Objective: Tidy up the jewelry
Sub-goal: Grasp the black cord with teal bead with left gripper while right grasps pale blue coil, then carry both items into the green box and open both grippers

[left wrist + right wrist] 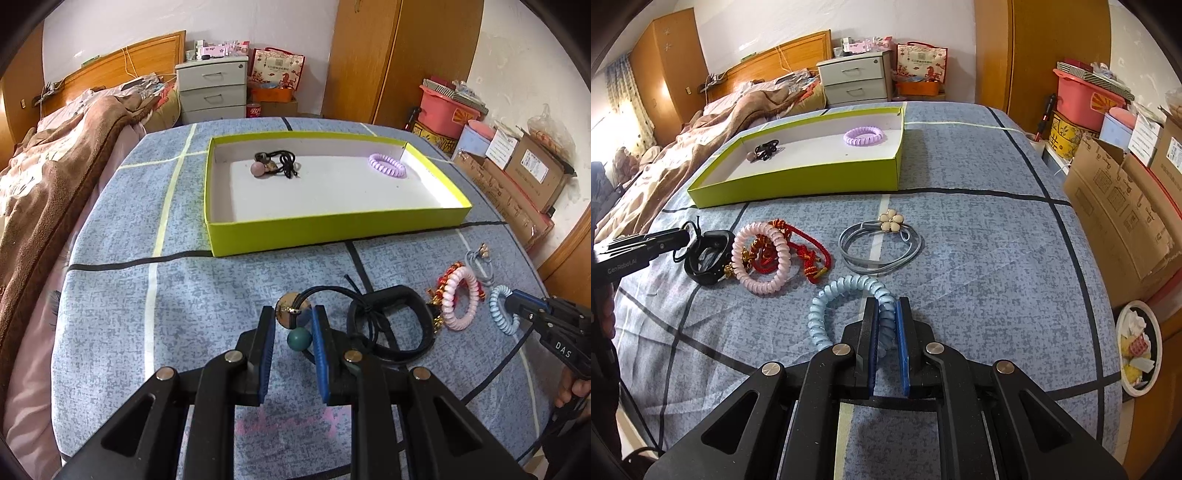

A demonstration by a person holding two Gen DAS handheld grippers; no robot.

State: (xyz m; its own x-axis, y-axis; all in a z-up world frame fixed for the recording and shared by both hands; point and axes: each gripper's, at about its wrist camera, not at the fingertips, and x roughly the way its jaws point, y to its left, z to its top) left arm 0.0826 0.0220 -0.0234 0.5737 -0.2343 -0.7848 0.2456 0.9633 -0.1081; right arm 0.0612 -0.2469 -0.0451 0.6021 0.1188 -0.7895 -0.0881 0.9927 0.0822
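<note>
A: On the bed's left side, left claw (293, 317) is clamped on the bronze bead of the black beaded hair tie (295, 314); teal bead hangs below, cord loops out across the black band (388, 325).
B: Snag risk?
A: Likely. Cord lies over that band.
B: Right side?
A: Right claw (886, 314) is pinched on the blue coil tie (846, 299). Pink coil (762, 256), red cord (809, 254) and grey flower band (882, 243) sit between it and the green tray (798, 181), which already holds two ties.
</note>
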